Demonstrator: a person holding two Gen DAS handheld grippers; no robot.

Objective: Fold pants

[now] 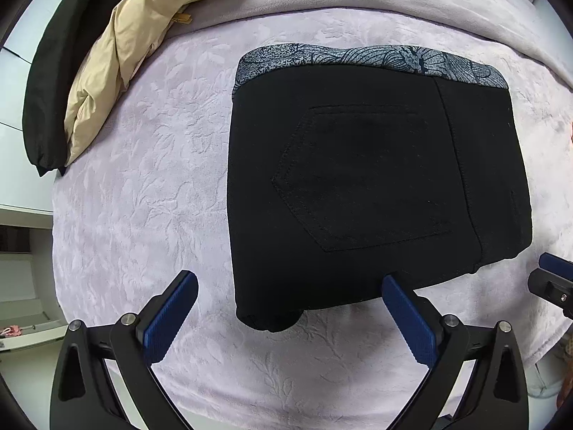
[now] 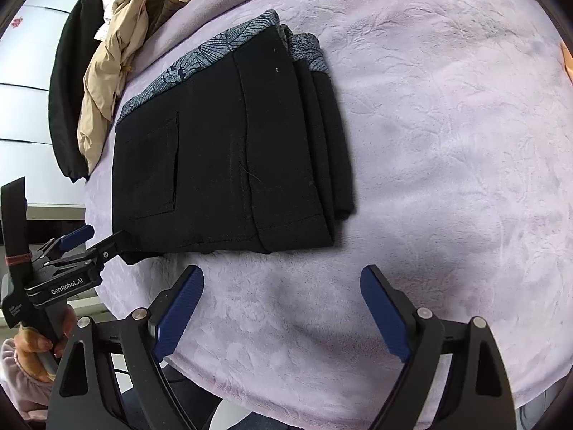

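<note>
The black pants (image 1: 372, 186) lie folded into a compact stack on the lilac blanket (image 1: 143, 179), back pocket up, with a grey patterned lining showing along the far edge. They also show in the right wrist view (image 2: 222, 150). My left gripper (image 1: 290, 283) is open and empty at the stack's near edge; it also appears in the right wrist view (image 2: 104, 236). My right gripper (image 2: 283, 276) is open and empty just in front of the stack, not touching it.
A beige jacket (image 1: 118, 57) and a black garment (image 1: 50, 82) are piled at the blanket's far left, also seen in the right wrist view (image 2: 104, 82). The blanket's edge drops off on the left and at the near side.
</note>
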